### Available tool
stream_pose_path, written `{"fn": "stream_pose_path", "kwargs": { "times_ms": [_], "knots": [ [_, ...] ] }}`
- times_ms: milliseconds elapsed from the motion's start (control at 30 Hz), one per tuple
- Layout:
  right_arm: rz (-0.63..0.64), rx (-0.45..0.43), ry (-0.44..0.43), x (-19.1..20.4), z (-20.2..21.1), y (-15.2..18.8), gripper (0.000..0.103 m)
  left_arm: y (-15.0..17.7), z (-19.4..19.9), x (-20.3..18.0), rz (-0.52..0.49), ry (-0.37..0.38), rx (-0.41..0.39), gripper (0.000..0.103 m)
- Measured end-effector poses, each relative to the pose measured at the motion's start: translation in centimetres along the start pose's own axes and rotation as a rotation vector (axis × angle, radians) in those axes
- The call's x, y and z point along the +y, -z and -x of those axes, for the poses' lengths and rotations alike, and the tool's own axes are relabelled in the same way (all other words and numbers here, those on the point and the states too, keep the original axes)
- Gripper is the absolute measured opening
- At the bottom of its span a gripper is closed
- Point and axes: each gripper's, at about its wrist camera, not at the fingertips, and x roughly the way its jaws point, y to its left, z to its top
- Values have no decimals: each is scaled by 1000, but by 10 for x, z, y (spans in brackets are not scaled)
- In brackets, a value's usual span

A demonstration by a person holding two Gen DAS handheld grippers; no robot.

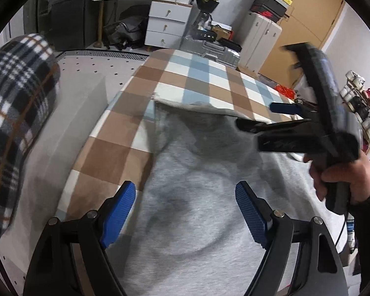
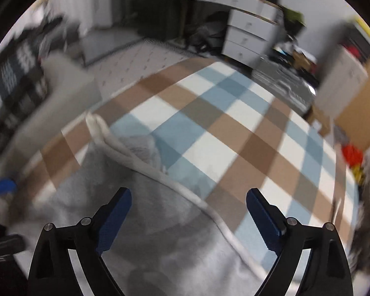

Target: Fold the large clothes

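Note:
A grey sweatshirt-like garment (image 1: pixel 197 197) lies spread on a brown, blue and white checked cover (image 1: pixel 197 74). My left gripper (image 1: pixel 185 187) hangs open just above the grey fabric, with nothing between its blue pads. A hand (image 1: pixel 338 180) holds my right gripper (image 1: pixel 265 117) over the garment's far right part, its jaws apart and empty. In the right wrist view, the right gripper (image 2: pixel 188 193) is open over the garment's pale ribbed edge (image 2: pixel 145 167), with the grey cloth (image 2: pixel 160 234) below and the checked cover (image 2: pixel 234 128) beyond. One blue pad of the left gripper (image 2: pixel 1 186) shows at the left edge.
A black, white and orange plaid cushion (image 1: pixel 17 113) sits at the left on a pale dotted surface (image 1: pixel 91 69). Beyond the bed stand white drawers (image 1: pixel 167 22), a silver suitcase (image 1: pixel 209 49), a white cabinet (image 1: pixel 259 37) and a shoe rack (image 1: pixel 362 108).

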Motion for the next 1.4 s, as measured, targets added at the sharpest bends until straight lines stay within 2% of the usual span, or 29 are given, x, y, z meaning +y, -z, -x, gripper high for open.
{"fn": "stream_pose_path", "kwargs": {
  "times_ms": [67,133,300,367,433,467,567,667,733,767,800,867,900,967,1033,1100,1133,1167,1267,1333,1400],
  "knots": [
    [25,15,-21,9,-14,-4,95,-1,-2,5,11,-5,8,80],
    [8,69,-97,14,-36,-14,90,-3,-4,9,24,-8,18,80],
    [-14,73,-181,24,-51,-33,31,-4,-10,10,6,-20,35,80],
    [-6,44,-170,29,-48,-40,28,-5,-12,10,4,-11,46,80],
    [-52,9,-170,25,-48,-46,16,-6,-12,9,3,-4,48,80],
    [-89,-10,-173,20,-48,-49,4,-6,-12,9,2,-5,47,80],
    [-214,-22,-144,0,-54,-55,2,-5,-13,11,1,-19,51,80],
    [-252,-17,-87,-12,-54,-54,6,-6,-14,16,14,-26,51,80],
    [-302,-63,-69,-28,-30,-45,15,-6,-17,17,14,-38,54,80],
    [-327,-89,-73,-36,-17,-41,36,-6,-18,17,10,-37,59,80],
    [-374,-134,-83,-48,6,-29,71,-5,-20,15,5,-33,65,80],
    [-438,-203,-111,-66,51,-4,96,-4,-22,11,-12,-25,78,80],
    [-455,-237,-127,-73,77,15,96,-2,-22,8,-20,-19,82,80],
    [-458,-241,-116,-78,114,49,99,2,-22,-2,-53,9,94,80],
    [-446,-214,-58,-74,147,97,103,9,-23,-18,-109,46,117,80],
    [-422,-177,7,-63,158,134,103,19,-28,-36,-187,103,165,80],
    [-414,-134,30,-56,155,155,103,26,-33,-48,-228,171,216,80],
    [-413,-106,43,-52,151,168,103,31,-37,-54,-250,183,240,80],
    [-414,80,101,-34,106,212,103,50,-47,-70,-387,56,225,80],
    [-458,68,100,-29,86,225,103,58,-47,-72,-411,32,202,80],
    [-525,50,109,-30,79,222,103,62,-46,-71,-419,29,187,80]
  ]
}}
